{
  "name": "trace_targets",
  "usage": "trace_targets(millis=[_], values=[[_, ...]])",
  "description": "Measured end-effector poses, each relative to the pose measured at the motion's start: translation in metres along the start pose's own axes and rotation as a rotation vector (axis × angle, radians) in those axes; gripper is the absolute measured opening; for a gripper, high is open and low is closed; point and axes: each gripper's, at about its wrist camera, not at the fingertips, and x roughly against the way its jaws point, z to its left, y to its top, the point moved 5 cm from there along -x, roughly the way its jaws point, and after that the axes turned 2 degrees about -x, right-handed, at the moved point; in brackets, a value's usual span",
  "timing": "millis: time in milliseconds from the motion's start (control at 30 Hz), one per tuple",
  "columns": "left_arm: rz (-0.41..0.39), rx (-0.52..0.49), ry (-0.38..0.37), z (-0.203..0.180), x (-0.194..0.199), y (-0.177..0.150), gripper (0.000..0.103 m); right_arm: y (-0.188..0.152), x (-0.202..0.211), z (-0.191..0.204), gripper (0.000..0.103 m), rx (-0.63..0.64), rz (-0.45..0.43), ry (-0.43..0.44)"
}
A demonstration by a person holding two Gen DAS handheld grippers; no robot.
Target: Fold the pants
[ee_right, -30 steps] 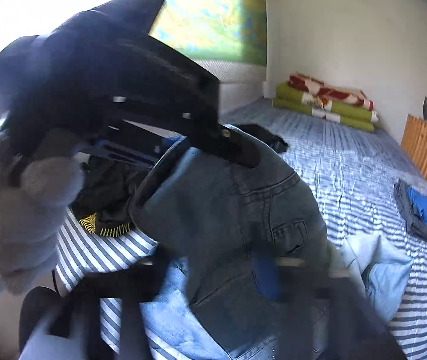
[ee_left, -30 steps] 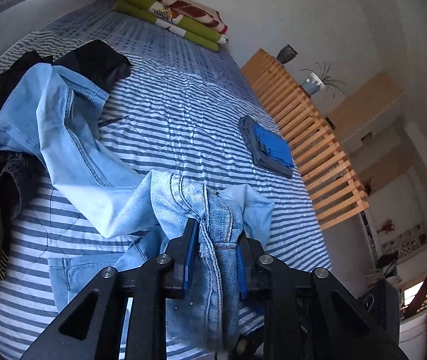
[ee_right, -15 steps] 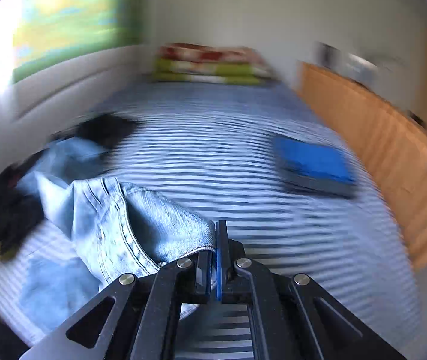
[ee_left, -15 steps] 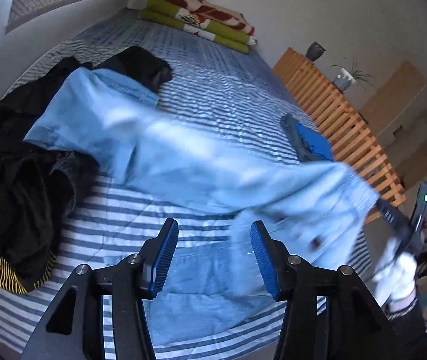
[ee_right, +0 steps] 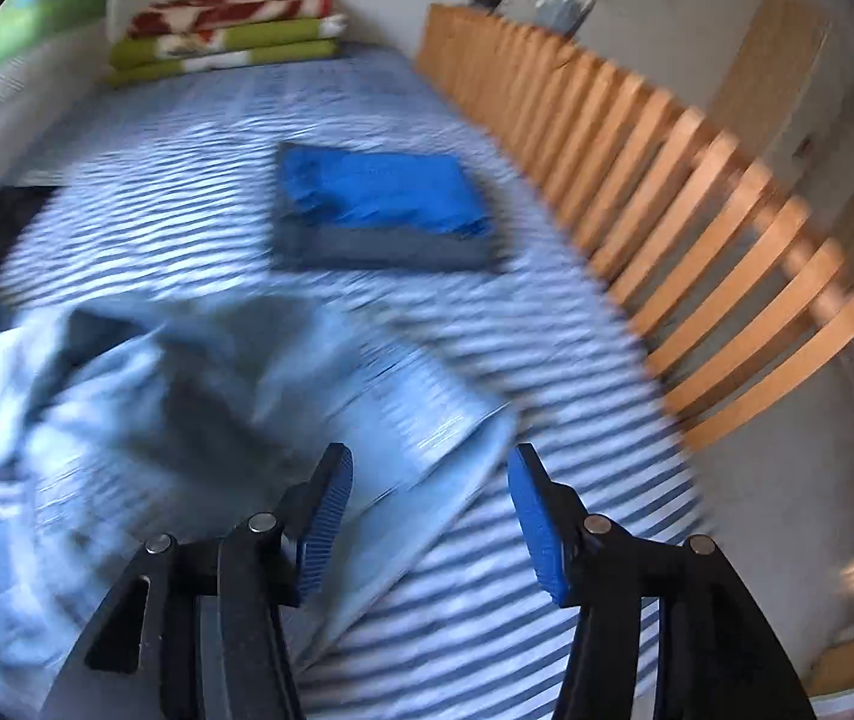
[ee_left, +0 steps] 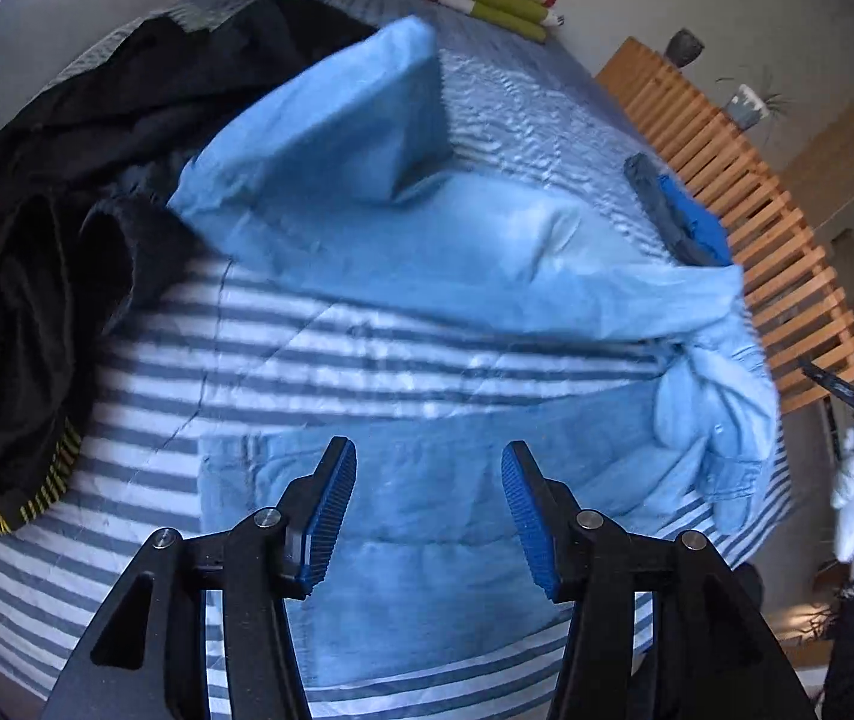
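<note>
Both your grippers have let go of the jeans, which a second ago hung bunched between them and now lie on the striped bed.

Your left gripper [ee_left: 427,507] stands half open and empty above the light-blue jeans [ee_left: 427,276]; your right gripper [ee_right: 427,516], jaws just opened, holds nothing over a blurred denim edge. The jeans sprawl rumpled across the bed [ee_left: 235,354], legs toward the dark clothes pile [ee_left: 49,252]. Beyond lies a folded blue stack [ee_right: 379,210].

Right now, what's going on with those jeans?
Left gripper open, right gripper just opened. Jeans released, sprawled unfolded on striped bed. Dark clothes pile alongside.
</note>
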Motion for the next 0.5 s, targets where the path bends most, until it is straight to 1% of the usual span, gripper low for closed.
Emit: trace_targets(millis=[67,100,200,267,333,367,400,467,500], values=[[0.027,0.019,0.024,0.013,-0.006,-0.013,0.059,-0.024,0.002,0.017,0.05,-0.009,0.049,0.099],[0.036,0.036,0.031,0.021,-0.007,-0.022,0.059,-0.038,0.003,0.023,0.05,-0.005,0.071,0.132],[0.06,0.071,0.04,0.043,-0.007,-0.048,0.061,-0.079,0.015,0.047,0.051,0.019,0.111,0.209],[0.082,0.08,0.054,0.054,-0.01,-0.064,0.067,-0.105,0.024,0.069,0.051,0.069,0.106,0.242],[0.093,0.102,0.063,0.065,-0.012,-0.075,0.07,-0.122,0.031,0.091,0.053,0.13,0.101,0.254],[0.096,0.123,0.061,0.069,-0.013,-0.078,0.07,-0.129,0.034,0.104,0.057,0.174,0.097,0.245],[0.098,0.161,0.047,0.073,-0.014,-0.08,0.071,-0.132,0.035,0.117,0.061,0.218,0.088,0.223],[0.112,0.22,0.012,0.077,-0.019,-0.081,0.079,-0.133,0.032,0.134,0.062,0.284,0.047,0.152],[0.118,0.226,0.011,0.076,-0.023,-0.081,0.079,-0.133,0.028,0.141,0.062,0.302,0.042,0.14]])
